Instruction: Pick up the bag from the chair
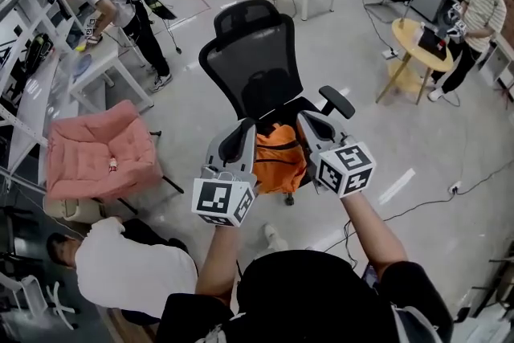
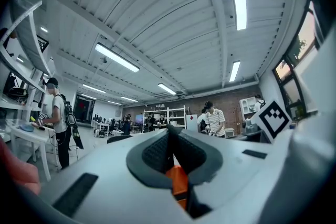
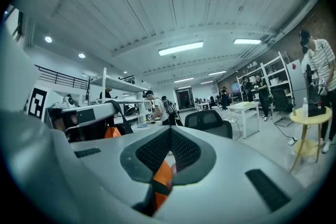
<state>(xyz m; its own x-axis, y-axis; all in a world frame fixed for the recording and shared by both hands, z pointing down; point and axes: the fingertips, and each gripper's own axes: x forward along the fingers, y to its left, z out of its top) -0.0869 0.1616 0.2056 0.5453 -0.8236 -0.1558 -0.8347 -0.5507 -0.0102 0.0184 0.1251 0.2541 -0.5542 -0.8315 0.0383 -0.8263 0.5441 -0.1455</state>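
An orange bag (image 1: 279,162) with black straps hangs between my two grippers, just in front of the seat of a black mesh office chair (image 1: 255,64). Whether it still touches the seat I cannot tell. My left gripper (image 1: 242,137) is shut on the bag's left side, my right gripper (image 1: 312,129) on its right side. In the left gripper view the jaws of the left gripper (image 2: 169,137) meet, with orange fabric (image 2: 178,181) pinched under them. The right gripper view shows the right gripper (image 3: 170,137) the same way, orange fabric (image 3: 162,178) caught between its pads.
A pink cushioned chair (image 1: 100,153) stands to the left, and a person in a white shirt (image 1: 132,269) crouches by my left elbow. A round yellow table (image 1: 418,34) with a person beside it is at the back right. A cable (image 1: 434,201) lies on the floor.
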